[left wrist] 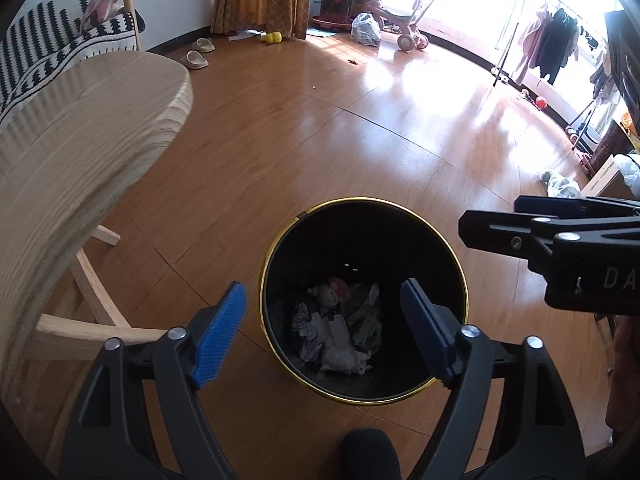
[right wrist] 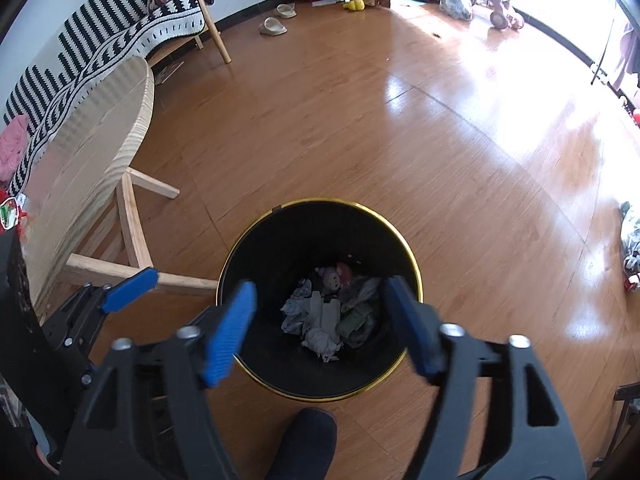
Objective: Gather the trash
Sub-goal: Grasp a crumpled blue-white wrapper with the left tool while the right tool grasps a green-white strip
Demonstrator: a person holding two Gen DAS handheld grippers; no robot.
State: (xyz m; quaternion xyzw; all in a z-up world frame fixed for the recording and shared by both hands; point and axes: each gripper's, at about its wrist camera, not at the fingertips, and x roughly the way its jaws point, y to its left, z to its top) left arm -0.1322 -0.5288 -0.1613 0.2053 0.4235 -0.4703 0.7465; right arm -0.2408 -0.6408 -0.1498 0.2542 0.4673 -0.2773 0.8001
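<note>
- Both tongs hang over the bin: my left tongs (left wrist: pixel 324 334) stand spread wide with nothing between the blue pads, and my right tongs (right wrist: pixel 320 330) are just as wide and just as bare.
- From the left wrist view I see the right tongs' black frame (left wrist: pixel 560 248) coming in from the right edge, above and to the right of the bin's rim.
- From the right wrist view one blue pad of the left tongs (right wrist: pixel 128 290) shows at lower left, beside the bin and over the floor.
- My trash bin (left wrist: pixel 362 224) is a round black one with a gold rim, standing upright on the wooden floor (left wrist: pixel 360 120).
- Down at its bottom lies the trash (right wrist: pixel 320 316): crumpled white paper, a flat pale card piece, something green, and a small pink-and-white doll-like thing at the far side.
- To the left of the bin stands a pale wooden counter (right wrist: pixel 92 152) with a rounded edge; its leg frame reaches close to the bin's left side.
- A dark shoe tip (right wrist: pixel 308 440) shows at the bottom edge, just short of the bin.
- Farther off, I see a pair of slippers (left wrist: pixel 198 52), a small yellow toy (left wrist: pixel 272 37) and a black-and-white striped sofa cover (right wrist: pixel 120 28) along the wall.
</note>
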